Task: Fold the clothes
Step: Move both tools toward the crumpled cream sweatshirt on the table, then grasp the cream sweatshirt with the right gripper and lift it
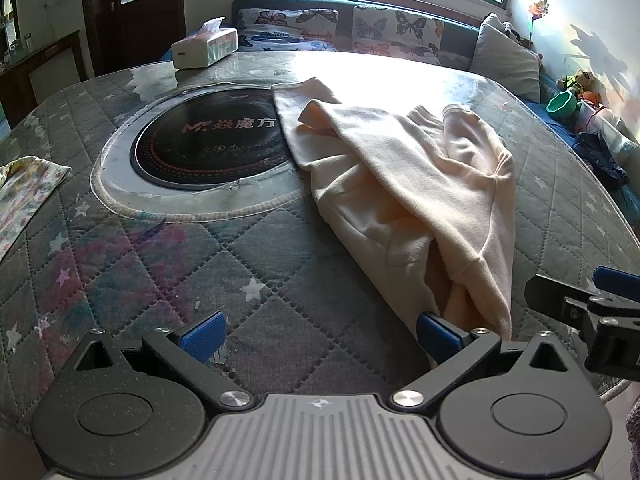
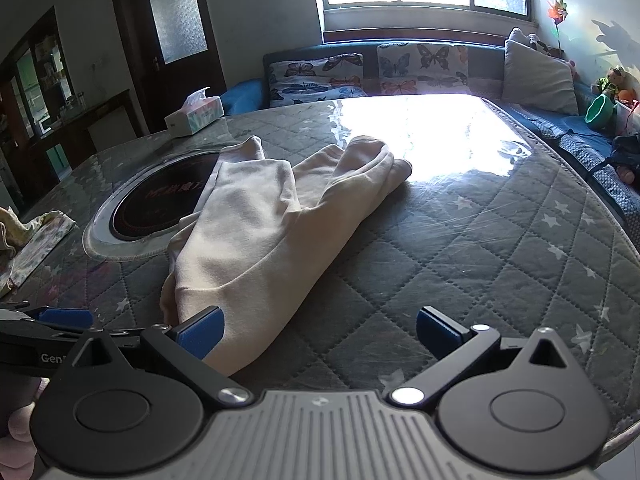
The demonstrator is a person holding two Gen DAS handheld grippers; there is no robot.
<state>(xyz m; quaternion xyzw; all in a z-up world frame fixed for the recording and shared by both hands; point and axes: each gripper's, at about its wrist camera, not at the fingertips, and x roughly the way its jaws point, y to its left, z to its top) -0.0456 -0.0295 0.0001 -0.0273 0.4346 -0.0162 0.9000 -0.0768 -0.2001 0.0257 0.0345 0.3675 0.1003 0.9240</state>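
Quilted table (image 1: 280, 264), cream garment (image 1: 400, 184), tissue box (image 1: 204, 46), floral cloth (image 1: 24, 196)

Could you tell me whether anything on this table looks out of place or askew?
Yes: the cream garment lies crumpled and bunched, and its far edge drapes over the round black cooktop set into the quilted table. Nothing looks spilled or damaged.

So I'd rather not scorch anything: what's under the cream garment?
The cream garment covers the round cooktop's right edge and the quilted table cover; anything else beneath is hidden.
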